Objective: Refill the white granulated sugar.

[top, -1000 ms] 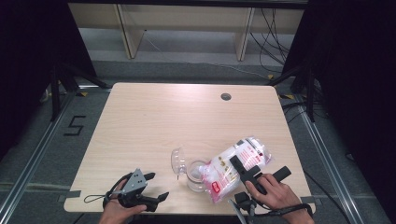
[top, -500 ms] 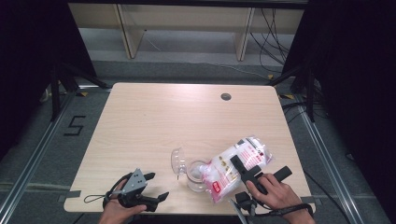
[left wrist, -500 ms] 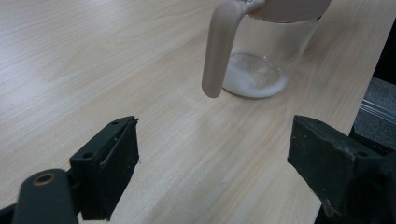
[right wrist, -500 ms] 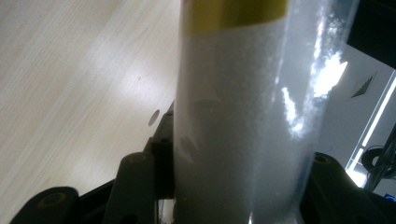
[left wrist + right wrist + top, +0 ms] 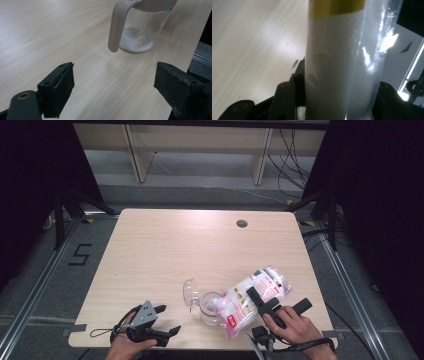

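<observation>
Right tongs (image 5: 261, 306): clamped on the bag (image 5: 252, 297), tilted over the jar (image 5: 210, 309).
Left tongs (image 5: 167, 320): apart, holding nothing, near the counter's (image 5: 165, 250) front edge.
Jar: glass, beside its open lid (image 5: 190, 292), right of front-edge centre.

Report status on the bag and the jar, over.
Right gripper shut on the bag, tipped at the glass jar. Left gripper open, idle beside it. White grains at the jar's bottom. Lid off; nothing blocking.

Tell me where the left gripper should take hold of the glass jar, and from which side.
Probably the jar by its glass body below the lid, coming level from the left gripper's side: it stands upright. The beige handle hanging on that side is a narrower alternative. The bag blocks the far side.
</observation>
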A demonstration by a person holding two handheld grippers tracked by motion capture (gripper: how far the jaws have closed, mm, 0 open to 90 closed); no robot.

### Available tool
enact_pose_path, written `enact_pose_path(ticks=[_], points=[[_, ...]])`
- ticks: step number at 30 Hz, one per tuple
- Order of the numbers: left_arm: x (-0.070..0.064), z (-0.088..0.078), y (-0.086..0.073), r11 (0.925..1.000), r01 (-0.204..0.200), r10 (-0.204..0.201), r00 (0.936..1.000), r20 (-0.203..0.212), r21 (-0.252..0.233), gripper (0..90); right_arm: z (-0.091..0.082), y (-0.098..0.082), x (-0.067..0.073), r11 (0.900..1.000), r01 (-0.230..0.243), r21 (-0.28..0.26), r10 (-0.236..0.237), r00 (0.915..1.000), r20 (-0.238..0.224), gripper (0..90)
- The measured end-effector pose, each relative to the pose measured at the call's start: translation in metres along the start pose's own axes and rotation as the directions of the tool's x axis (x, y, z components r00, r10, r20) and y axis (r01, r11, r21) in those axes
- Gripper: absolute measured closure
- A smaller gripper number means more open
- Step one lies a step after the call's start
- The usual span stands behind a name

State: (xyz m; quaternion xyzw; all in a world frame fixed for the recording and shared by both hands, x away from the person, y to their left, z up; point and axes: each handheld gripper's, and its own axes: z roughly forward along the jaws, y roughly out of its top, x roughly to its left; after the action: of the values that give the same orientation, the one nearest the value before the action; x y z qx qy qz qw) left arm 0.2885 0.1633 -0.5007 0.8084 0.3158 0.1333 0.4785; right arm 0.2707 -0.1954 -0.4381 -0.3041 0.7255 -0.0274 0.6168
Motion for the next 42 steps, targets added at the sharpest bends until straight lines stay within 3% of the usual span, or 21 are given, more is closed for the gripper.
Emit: enact_pose_path(ticks=[2,3,6,11,13,33,35,38,40,42], points=[[0.0010,-0.0006,0.0002,0.9997,-0.017,0.017,0.9998,-0.008,0.016,15.8,0.0016,-0.0005,-0.0023,0.999,0.029,-0.015,-0.029,0.9995,0.013,57.7],[-0.0004,-0.0013,0.0005,0.9999,-0.001,0.001,1.0000,0.002,0.010,15.8,0.0015,-0.0005,-0.0024,0.999,0.030,-0.015,-0.030,0.9995,0.013,57.7],[-0.0003,-0.0013,0.0006,1.0000,0.002,-0.002,1.0000,0.004,0.005,15.8,0.0004,-0.0010,-0.0011,1.000,0.006,-0.005,-0.006,0.9998,0.017,57.9],[-0.0011,-0.0008,0.0007,1.0000,0.004,-0.004,1.0000,0.007,-0.001,15.8,0.0005,-0.0001,-0.0011,1.000,0.007,-0.006,-0.007,0.9999,0.014,58.0],[0.0006,-0.0016,0.0011,0.9998,-0.019,0.018,0.9998,0.008,0.003,15.8,0.0012,0.0007,-0.0004,1.000,0.013,-0.009,-0.013,0.9999,0.011,58.3],[0.0002,-0.0012,0.0010,0.9999,-0.017,0.017,0.9998,0.009,0.000,15.8,0.0001,0.0004,-0.0014,1.000,0.003,-0.010,-0.003,0.9998,0.018,59.1],[0.0007,-0.0015,0.0010,0.9998,-0.021,0.021,0.9998,0.006,0.005,15.8,0.0007,-0.0001,-0.0034,0.999,0.024,-0.021,-0.023,0.9995,0.021,59.1],[-0.0003,-0.0006,0.0010,0.9999,-0.014,0.014,0.9999,0.010,-0.002,15.8,-0.0001,-0.0005,-0.0035,1.000,0.018,-0.018,-0.017,0.9996,0.022,59.2],[-0.0019,-0.0005,0.0003,0.9999,0.014,-0.013,0.9999,0.007,-0.006,15.8,-0.0005,-0.0007,-0.0025,1.000,0.000,-0.012,0.001,0.9997,0.023,59.2],[0.0009,-0.0016,0.0011,0.9997,-0.024,0.024,0.9997,0.006,0.005,15.8,-0.0006,-0.0009,-0.0023,1.000,0.002,-0.009,-0.002,0.9998,0.022,59.2]])
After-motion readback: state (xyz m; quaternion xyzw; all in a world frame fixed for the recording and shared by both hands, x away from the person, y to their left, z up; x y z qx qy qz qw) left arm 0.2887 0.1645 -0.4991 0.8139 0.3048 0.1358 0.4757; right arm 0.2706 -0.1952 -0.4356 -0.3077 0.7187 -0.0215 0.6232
